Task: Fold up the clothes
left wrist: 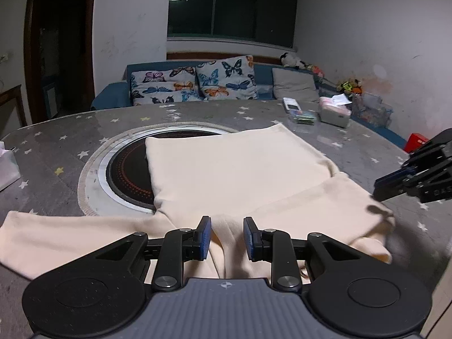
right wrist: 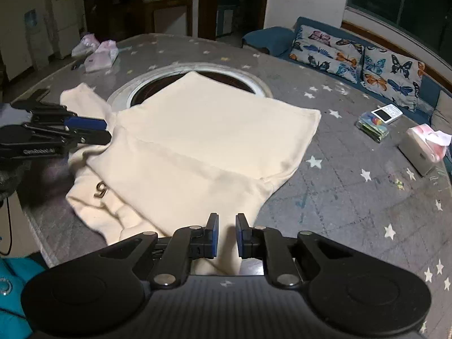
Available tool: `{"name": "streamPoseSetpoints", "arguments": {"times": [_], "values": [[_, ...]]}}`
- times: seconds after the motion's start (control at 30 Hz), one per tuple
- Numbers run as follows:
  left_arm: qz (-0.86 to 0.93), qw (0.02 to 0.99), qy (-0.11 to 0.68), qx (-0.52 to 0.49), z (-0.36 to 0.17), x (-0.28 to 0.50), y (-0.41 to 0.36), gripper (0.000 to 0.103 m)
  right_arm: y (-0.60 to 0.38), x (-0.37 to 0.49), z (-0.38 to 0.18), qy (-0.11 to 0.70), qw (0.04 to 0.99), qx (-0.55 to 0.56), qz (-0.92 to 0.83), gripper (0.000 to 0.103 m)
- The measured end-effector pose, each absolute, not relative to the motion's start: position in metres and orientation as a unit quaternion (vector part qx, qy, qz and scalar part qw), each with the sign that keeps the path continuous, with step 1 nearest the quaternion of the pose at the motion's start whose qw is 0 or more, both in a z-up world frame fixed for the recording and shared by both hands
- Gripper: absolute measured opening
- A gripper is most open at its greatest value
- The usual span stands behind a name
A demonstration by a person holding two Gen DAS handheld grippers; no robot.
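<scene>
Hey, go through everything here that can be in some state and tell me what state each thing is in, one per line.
Cream garment: lying on the table, partly folded, one sleeve spread out.
Left tongs: part open, cloth between the pads, grip not clear.
Right tongs: nearly shut, cloth between the pads, grip not clear.
Tissue box: open, a tissue sticking out.
Window: dark outside, ceiling lamp reflected.

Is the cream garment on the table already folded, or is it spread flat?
Partly folded. The cream garment has a panel doubled over its middle, while one sleeve lies stretched out on the table.
</scene>
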State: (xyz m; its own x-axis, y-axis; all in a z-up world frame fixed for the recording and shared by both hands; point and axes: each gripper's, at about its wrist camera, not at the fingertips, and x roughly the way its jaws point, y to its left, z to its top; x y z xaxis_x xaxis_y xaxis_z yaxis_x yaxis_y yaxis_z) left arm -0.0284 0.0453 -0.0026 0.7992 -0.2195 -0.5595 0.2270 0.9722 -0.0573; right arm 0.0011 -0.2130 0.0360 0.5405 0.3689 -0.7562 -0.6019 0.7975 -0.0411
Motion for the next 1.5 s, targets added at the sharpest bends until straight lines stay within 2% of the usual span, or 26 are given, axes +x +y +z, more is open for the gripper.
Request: {"name": "streamPoseSetpoints", "arguments": {"times": [0.23, 0.3, 0.33, 0.37, 0.57, 0.7, 0.8, 0.83, 0.9, 0.93, 0.97, 1.0, 1.1, 1.13, 1.23, 1.5], "values": [[-0.112, 0.944, 0.31, 0.022, -0.014, -0.008, 0.037, 0.026, -0.203, 0.033, 0.031, 0.368, 0.875, -0.147, 0.278, 0.012], [-0.109, 0.945, 0.307, 0.025, -0.014, -0.007, 0.036, 0.018, -0.2, 0.04, 0.027, 0.367, 0.876, -0.143, 0.279, 0.012], [-0.107, 0.947, 0.303, 0.029, -0.014, -0.007, 0.036, 0.009, -0.198, 0.043, 0.025, 0.367, 0.875, -0.14, 0.281, 0.012], [-0.105, 0.948, 0.298, 0.034, -0.012, -0.008, 0.035, 0.006, -0.197, 0.044, 0.022, 0.369, 0.875, -0.141, 0.282, 0.012], [-0.065, 0.956, 0.28, 0.058, -0.004, -0.017, 0.041, 0.005, -0.196, 0.047, 0.009, 0.376, 0.872, -0.149, 0.275, 0.012], [-0.044, 0.955, 0.291, 0.032, 0.0, -0.022, 0.06, 0.006, -0.196, 0.045, 0.011, 0.373, 0.873, -0.151, 0.276, 0.012], [-0.073, 0.953, 0.292, 0.011, 0.009, -0.03, 0.061, 0.007, -0.196, 0.044, 0.013, 0.37, 0.873, -0.154, 0.278, 0.015], [-0.088, 0.952, 0.293, 0.007, 0.011, -0.032, 0.059, 0.008, -0.195, 0.043, 0.014, 0.368, 0.873, -0.155, 0.279, 0.019], [-0.113, 0.948, 0.298, 0.015, 0.012, -0.036, 0.05, 0.018, -0.194, 0.042, 0.014, 0.367, 0.873, -0.157, 0.279, 0.02], [-0.117, 0.946, 0.301, 0.021, 0.011, -0.037, 0.046, 0.031, -0.194, 0.042, 0.013, 0.368, 0.873, -0.157, 0.279, 0.02], [-0.117, 0.945, 0.304, 0.026, 0.008, -0.038, 0.043, 0.038, -0.194, 0.042, 0.013, 0.368, 0.873, -0.158, 0.279, 0.02], [-0.117, 0.944, 0.307, 0.03, 0.006, -0.039, 0.04, 0.038, -0.193, 0.042, 0.013, 0.369, 0.873, -0.158, 0.279, 0.02], [-0.113, 0.938, 0.326, 0.032, -0.004, -0.038, 0.037, 0.032, -0.192, 0.039, 0.013, 0.366, 0.872, -0.164, 0.28, 0.021], [-0.109, 0.936, 0.333, 0.032, -0.008, -0.037, 0.038, 0.019, -0.191, 0.038, 0.014, 0.365, 0.872, -0.165, 0.283, 0.022], [-0.097, 0.937, 0.334, 0.041, -0.011, -0.038, 0.039, 0.004, -0.186, 0.035, 0.015, 0.359, 0.87, -0.169, 0.291, 0.027], [-0.073, 0.939, 0.333, 0.037, -0.007, -0.049, 0.051, 0.003, -0.164, 0.033, 0.016, 0.355, 0.86, -0.178, 0.321, 0.027]]}}
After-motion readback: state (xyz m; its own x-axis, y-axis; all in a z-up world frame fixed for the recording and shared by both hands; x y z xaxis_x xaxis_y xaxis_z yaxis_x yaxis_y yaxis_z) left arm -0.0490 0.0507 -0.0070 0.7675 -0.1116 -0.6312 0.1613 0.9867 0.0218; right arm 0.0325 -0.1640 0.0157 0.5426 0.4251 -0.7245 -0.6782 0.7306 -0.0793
